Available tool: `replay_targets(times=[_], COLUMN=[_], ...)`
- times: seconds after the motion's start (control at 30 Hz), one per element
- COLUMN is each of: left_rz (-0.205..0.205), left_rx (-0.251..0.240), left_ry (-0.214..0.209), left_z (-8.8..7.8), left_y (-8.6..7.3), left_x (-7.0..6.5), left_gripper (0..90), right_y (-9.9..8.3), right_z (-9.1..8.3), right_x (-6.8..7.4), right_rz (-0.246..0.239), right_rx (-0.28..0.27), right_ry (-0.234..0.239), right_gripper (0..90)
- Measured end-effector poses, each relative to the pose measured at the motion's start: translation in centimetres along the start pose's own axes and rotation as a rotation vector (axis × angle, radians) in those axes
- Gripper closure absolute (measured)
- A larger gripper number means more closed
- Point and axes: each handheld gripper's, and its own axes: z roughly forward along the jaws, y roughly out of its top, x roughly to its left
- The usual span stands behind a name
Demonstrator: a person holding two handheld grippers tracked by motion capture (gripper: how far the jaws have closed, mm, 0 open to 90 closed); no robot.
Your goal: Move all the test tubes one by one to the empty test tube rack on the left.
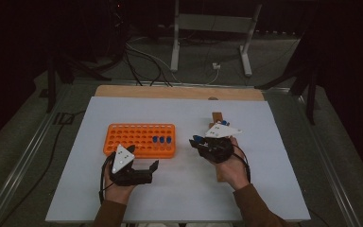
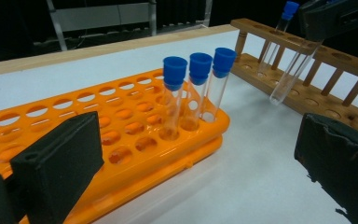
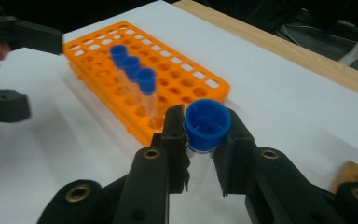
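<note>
On the white surface, the left claw hovers released, holding nothing, just in front of the orange tube rack, where three blue-capped tubes stand upright. To the right, the right claw is clenched on a capped test tube above the wooden rack. Its long axis is tilted, cap up, rounded bottom toward the wooden rack. A slanted tube could likely catch a hole's rim or slip through the grip.

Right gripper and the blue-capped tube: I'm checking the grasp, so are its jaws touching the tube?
Touching. In the right gripper view, the right gripper has both black jaws pressed against the tube just under its blue cap.
</note>
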Motion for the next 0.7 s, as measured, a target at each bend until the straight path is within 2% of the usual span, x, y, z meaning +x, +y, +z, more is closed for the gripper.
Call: replay_targets(times=[0.6,0.7], left_rz=[0.029,0.034], left_rx=[-0.004,-0.004], left_ry=[-0.061,-0.074], left_z=[0.9,1.1], left_y=[0.3,0.3], left_x=[-1.8,-2.1], left_gripper=[8.7,11.9], right_y=[0.5,0.6], right_z=[1.9,2.1], right_x=[3.3,3.7], right_rz=[-0.033,-0.035], right_rx=[0.015,0.015], right_ry=[0.092,0.104], right_gripper=[75.5,75.4])
